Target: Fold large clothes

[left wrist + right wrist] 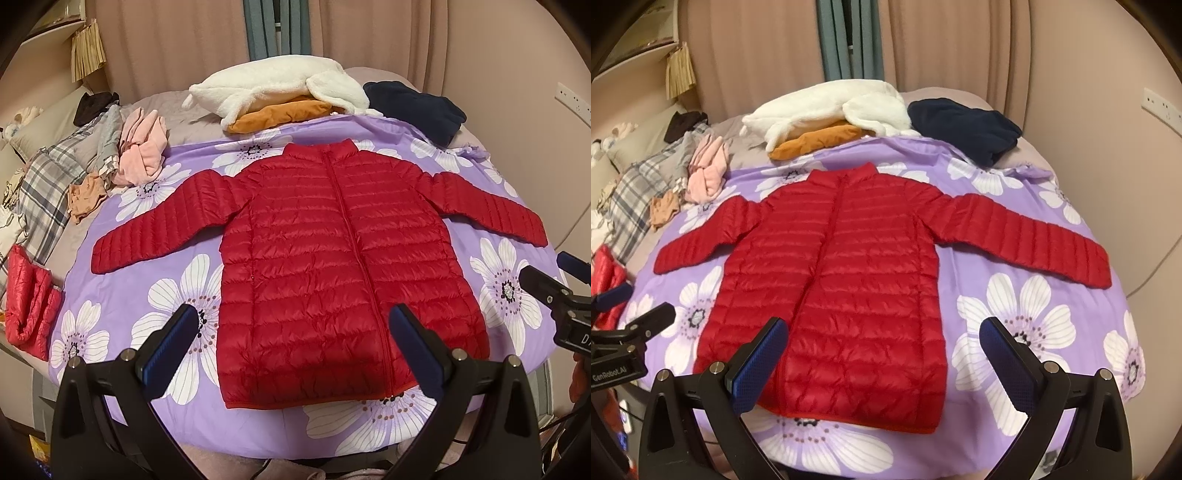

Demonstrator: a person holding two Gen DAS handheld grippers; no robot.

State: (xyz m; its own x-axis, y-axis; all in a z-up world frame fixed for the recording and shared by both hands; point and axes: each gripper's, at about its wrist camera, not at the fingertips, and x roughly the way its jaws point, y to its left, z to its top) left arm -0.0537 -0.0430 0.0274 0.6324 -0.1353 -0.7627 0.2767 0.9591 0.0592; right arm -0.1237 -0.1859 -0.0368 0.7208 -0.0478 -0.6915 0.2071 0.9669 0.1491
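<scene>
While we hold both tools above the near edge of the bed, the red puffer jacket (332,266) lies flat and face up on the purple flowered sheet (147,280), zipped closed, collar toward the curtains and hem toward us. Its two sleeves are spread out to either side, angled slightly down toward the near edge.

Our left tool (293,345) hovers over the lower part of the jacket with its blue-padded fingers (177,343) spread wide apart, gripping nothing. Our right tool (882,354) is likewise wide apart and empty, held over the jacket's hem corner and the sheet beside it. Each tool shows at the edge of the other's view; neither appears to touch the fabric.

Beyond the collar, a white fleece garment (273,86) sits on top of an orange one (280,116), and a dark navy garment (417,107) lies just beside them. Off the jacket's sleeve on our left side we see a loose heap of pink clothes (142,151), a plaid cloth (48,192) and a small tan piece (86,197). A second red quilted item (29,299) lies bunched at the bed's left edge, well apart from the jacket. Pink curtains (166,44) hang behind the bed.
</scene>
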